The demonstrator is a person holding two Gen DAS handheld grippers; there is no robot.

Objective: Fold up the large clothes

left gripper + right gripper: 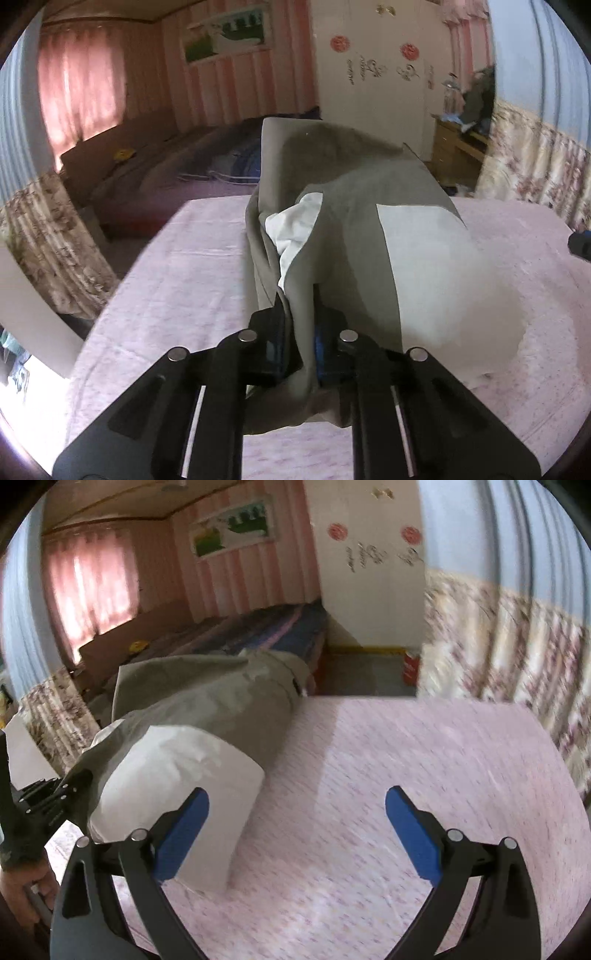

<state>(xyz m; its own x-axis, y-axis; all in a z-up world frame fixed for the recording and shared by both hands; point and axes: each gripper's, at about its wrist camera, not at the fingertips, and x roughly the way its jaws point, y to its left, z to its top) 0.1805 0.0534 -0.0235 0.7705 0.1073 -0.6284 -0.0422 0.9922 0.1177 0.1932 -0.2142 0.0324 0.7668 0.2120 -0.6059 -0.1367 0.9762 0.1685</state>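
Cloth gathered between the closed jaws of the left gripper (299, 332) marks the start of a fold: a grey-brown garment (343, 192) with a white lining (295, 229) and a pale panel lies along the left part of a pink bedspread (424, 760), its far end reaching the edge of the bed. The left tongs are clenched on a bunched edge of the garment, the fabric pinched between the blue pads and draping down on either side. The right gripper (297, 830) stands released and empty, its blue pads (410, 830) wide apart, its left finger in front of the garment's pale near end in the right wrist view; contact cannot be told there. A hand (22, 890) shows at the lower left of that view. The garment looks soft, limp and fairly light, likely to sag and slide rather than hold a crease. Its doubled edges and corners seem the soundest grips; a second hold on the near pale end would probably keep the layers together.
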